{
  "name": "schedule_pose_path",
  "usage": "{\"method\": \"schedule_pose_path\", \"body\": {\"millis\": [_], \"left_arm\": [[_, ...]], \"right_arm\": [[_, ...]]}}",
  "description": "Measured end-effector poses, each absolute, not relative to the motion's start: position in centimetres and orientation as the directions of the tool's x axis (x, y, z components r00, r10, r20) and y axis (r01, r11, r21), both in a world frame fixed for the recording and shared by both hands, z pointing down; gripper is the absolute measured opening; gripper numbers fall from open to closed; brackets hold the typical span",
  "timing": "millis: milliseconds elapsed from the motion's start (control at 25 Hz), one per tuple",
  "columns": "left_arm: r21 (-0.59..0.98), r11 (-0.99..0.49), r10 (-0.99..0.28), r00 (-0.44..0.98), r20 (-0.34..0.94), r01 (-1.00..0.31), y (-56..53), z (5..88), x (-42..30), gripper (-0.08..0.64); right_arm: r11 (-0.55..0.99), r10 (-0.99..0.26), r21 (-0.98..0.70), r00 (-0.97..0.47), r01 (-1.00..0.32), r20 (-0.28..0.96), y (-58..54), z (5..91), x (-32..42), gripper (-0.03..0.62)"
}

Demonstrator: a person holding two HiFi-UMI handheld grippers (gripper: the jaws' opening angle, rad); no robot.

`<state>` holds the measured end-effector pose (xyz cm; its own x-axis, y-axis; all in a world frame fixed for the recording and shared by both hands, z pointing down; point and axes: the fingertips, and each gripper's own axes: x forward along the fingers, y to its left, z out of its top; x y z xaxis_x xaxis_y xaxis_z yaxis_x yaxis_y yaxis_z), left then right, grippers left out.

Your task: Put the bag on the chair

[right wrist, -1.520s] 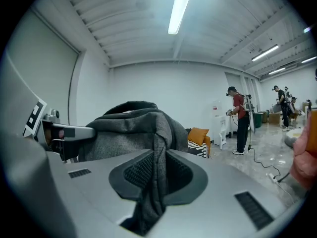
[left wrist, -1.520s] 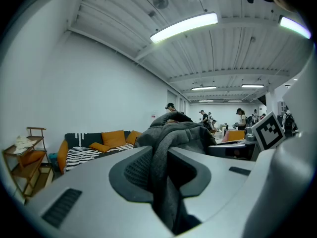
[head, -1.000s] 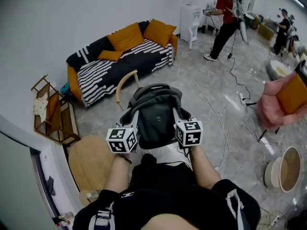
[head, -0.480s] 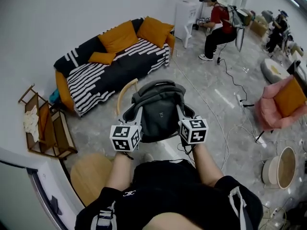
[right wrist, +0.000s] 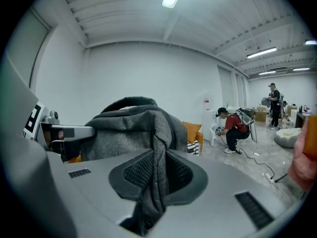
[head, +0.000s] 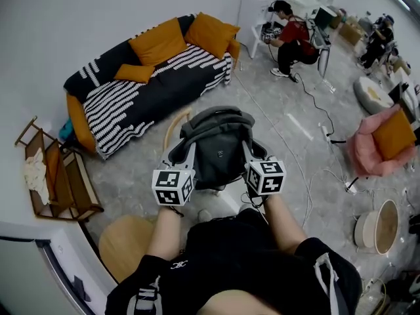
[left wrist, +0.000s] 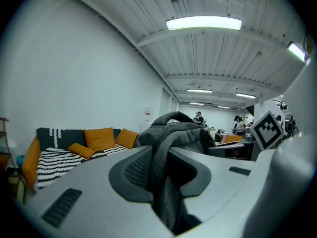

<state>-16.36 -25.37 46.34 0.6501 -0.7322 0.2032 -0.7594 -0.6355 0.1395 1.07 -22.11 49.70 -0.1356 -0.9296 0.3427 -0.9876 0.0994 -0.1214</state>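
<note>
A grey backpack (head: 216, 146) hangs between my two grippers, in front of the person's body. My left gripper (head: 186, 157) is shut on a fold of the bag's left side, with dark grey fabric (left wrist: 173, 138) pinched between the jaws of that left gripper (left wrist: 159, 170). My right gripper (head: 248, 152) is shut on the bag's right side; the cloth (right wrist: 129, 130) runs down between the jaws of the right gripper (right wrist: 157, 170). The chair's curved wooden backrest (head: 173, 121) shows just left of and behind the bag. The bag hides most of its seat.
A black-and-white striped sofa (head: 144, 87) with orange cushions stands beyond. A wooden rack (head: 56, 176) is at the left and a round wooden table (head: 125, 241) at the lower left. A pink armchair (head: 384, 143), a basin (head: 377, 225) and floor cables (head: 315, 126) lie right. A person (head: 289, 38) crouches far off.
The bag stays gripped on both sides and sits slightly higher in the view. The head view has swung a little. The far person in red has gone from standing to crouching.
</note>
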Motion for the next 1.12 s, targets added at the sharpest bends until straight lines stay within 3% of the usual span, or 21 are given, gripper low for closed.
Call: {"method": "schedule_pose_path", "body": {"millis": [520, 1120], "left_arm": [[0.202, -0.569, -0.738, 0.603, 0.303, -0.797, -32.0, 51.0, -15.8, 0.087], [0.244, -0.375, -0.761, 0.447, 0.470, -0.895, -44.3, 57.4, -9.3, 0.087]], "right_arm": [[0.177, -0.885, -0.146, -0.222, -0.973, 0.409, -30.2, 54.2, 1.9, 0.078], [0.355, -0.776, -0.170, -0.391, -0.919, 0.496, -47.9, 60.3, 8.3, 0.080]]}}
